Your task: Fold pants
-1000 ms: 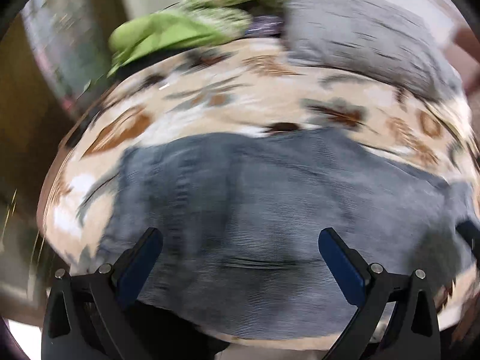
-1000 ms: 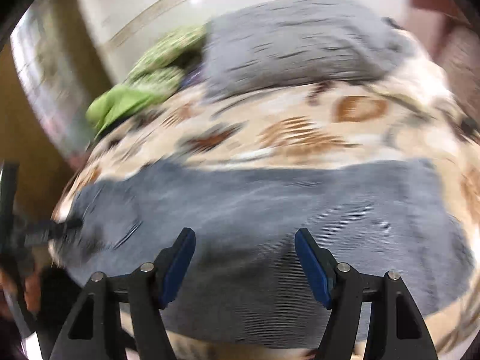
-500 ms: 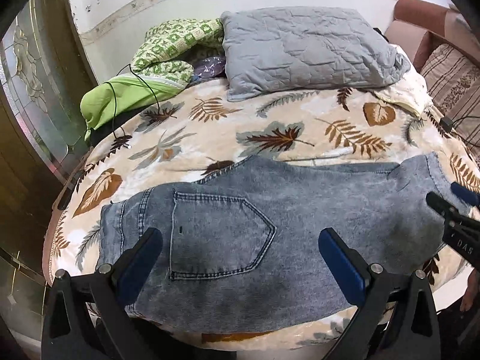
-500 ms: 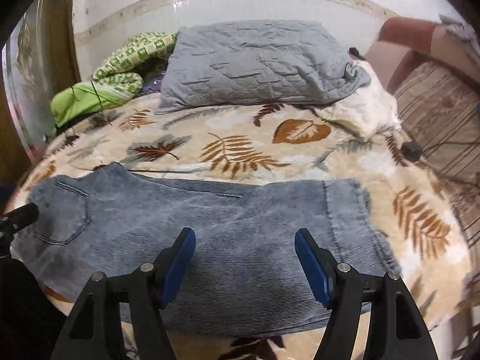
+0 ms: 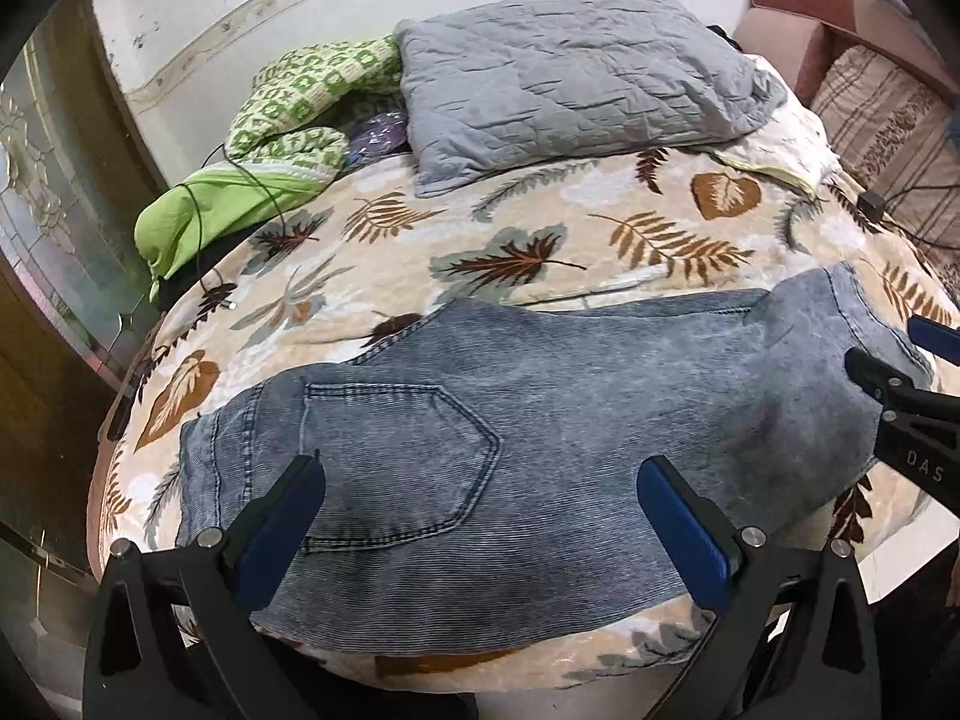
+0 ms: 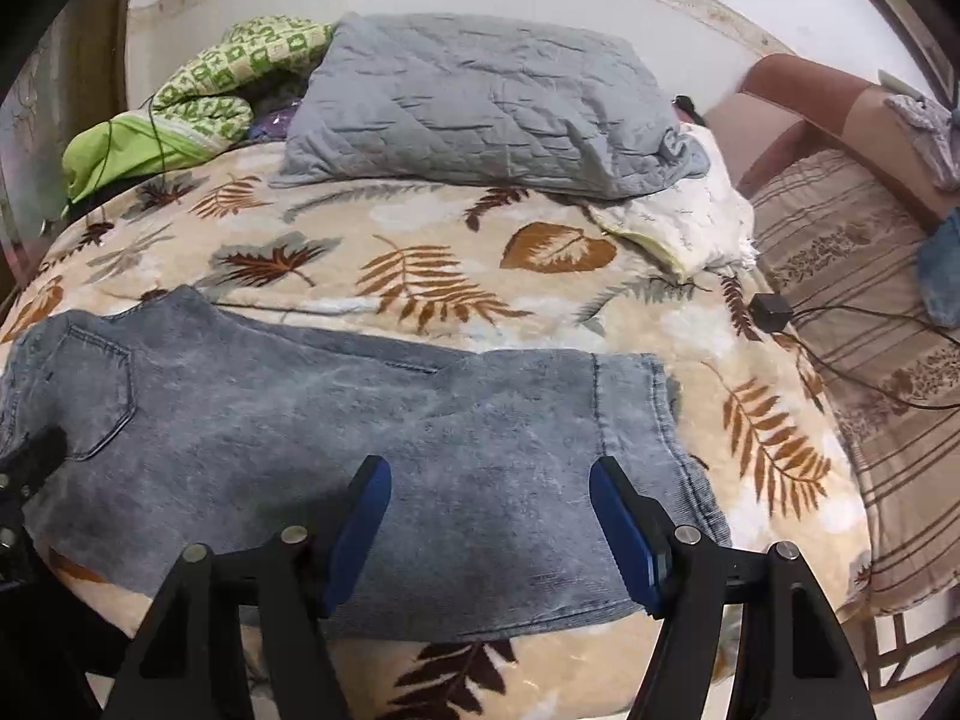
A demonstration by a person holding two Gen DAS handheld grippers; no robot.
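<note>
Jaws of both tools stand spread apart and grasp nothing. The left gripper (image 5: 480,516) hangs above the waist end of the faded blue denim pants (image 5: 510,450), its two blue pads (image 5: 282,528) framing the stitched back pocket (image 5: 396,456). The right gripper (image 6: 489,531) hangs above the hem end of the same garment (image 6: 360,420), with its blue pads (image 6: 624,534) over bare denim just inside the hem edge. No pad is seen touching the cloth.

The pants lie flat across the near edge of the beige leaf-patterned blanket (image 5: 540,222) that covers the bed. The legs are stacked one on the other. The waistband points to the left, the hems to the right. The near long edge of the denim runs close to the blanket's front edge.

In the left wrist view, the right gripper appears as black arms at the right border (image 5: 906,420), above the hem end.

Behind the pants, well apart from them:
- a grey quilted pillow (image 6: 480,108) against the wall;
- a green-and-white checked cloth (image 6: 228,72) beside the pillow, on its left;
- a lime-green bundle (image 5: 210,210) with a thin black cord lying over it;
- a small black adapter (image 6: 771,312) with cables at the blanket's right edge, next to a brown striped cushion (image 6: 852,312).
</note>
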